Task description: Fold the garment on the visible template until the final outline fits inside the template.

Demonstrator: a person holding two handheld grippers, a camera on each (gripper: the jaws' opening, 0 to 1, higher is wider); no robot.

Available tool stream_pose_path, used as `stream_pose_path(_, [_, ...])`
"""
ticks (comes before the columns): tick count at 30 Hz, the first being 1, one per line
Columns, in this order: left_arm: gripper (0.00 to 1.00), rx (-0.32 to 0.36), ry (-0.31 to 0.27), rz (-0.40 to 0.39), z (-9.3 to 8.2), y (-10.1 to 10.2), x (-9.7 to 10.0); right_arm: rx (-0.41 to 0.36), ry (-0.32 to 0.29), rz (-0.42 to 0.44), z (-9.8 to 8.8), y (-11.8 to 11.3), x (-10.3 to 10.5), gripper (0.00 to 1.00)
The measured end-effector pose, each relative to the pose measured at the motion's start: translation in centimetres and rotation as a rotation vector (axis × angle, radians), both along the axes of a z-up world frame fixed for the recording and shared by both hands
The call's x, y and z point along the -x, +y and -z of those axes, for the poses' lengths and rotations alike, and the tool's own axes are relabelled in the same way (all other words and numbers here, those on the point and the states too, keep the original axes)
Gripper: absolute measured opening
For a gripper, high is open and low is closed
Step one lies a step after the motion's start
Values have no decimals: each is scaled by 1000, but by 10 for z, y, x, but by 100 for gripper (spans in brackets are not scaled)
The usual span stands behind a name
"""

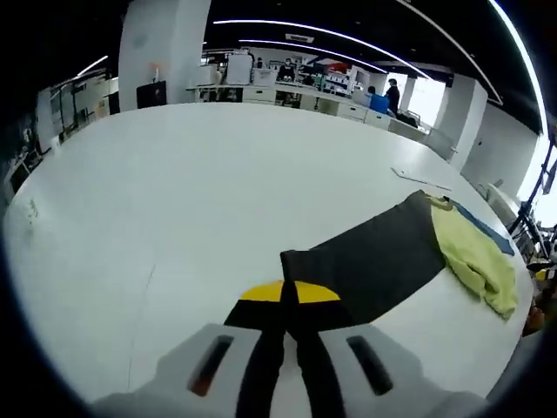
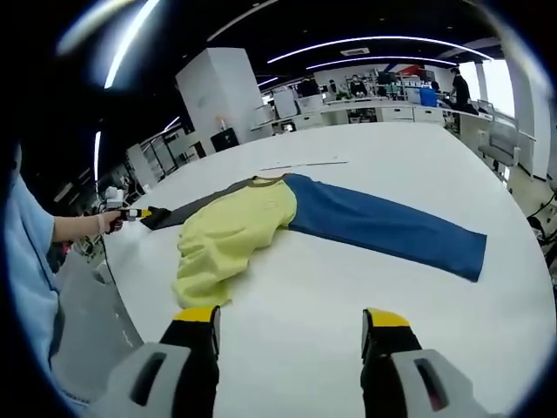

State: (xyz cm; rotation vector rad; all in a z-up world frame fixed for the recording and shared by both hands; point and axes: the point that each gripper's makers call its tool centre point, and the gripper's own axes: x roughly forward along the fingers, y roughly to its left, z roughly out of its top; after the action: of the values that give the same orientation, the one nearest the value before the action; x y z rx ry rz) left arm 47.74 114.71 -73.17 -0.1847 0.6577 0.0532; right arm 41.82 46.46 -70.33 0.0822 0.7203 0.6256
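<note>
Two grippers I run: my left gripper [image 1: 289, 306] is clamped on the dark sleeve [image 1: 365, 261] of the garment [image 2: 235, 231] spread on the white table [image 2: 348, 322]; my right gripper [image 2: 291, 320] hovers wide apart near it, holding nothing. Desks [image 1: 287, 91] stand far off.

White table [image 1: 174, 200]; distant desks [image 1: 287, 91], people [image 1: 393, 91], perhaps monitors, behind.

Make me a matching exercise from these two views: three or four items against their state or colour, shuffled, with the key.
Items
1. left gripper
2. right gripper
3. dark sleeve
4. blue sleeve

States
A. open, above bare table
B. stretched toward the right gripper view's right
C. shut on the sleeve's end
D. held at its end, the yellow body bunched beyond it

Pairs: 1-C, 2-A, 3-D, 4-B
</note>
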Motion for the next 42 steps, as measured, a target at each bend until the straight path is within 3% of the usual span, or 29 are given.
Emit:
stream_pose_path(3, [0, 36, -2, -77, 4, 16, 1, 10, -11, 7, -2, -2, -3, 72])
stream_pose_path(7, [0, 35, 16, -108, 14, 30, 2, 21, -16, 18, -2, -6, -5, 77])
stream_pose_path(12, [0, 51, 27, -141, 23, 36, -1, 33, -11, 19, -1, -8, -5, 76])
stream_pose_path(23, [0, -4, 92, -138, 41, 35, -4, 33, -4, 34, -2, -13, -2, 75])
stream_pose_path(42, [0, -48, 71, -149, 39, 45, -14, 32, 6, 61, -2, -19, 5, 74])
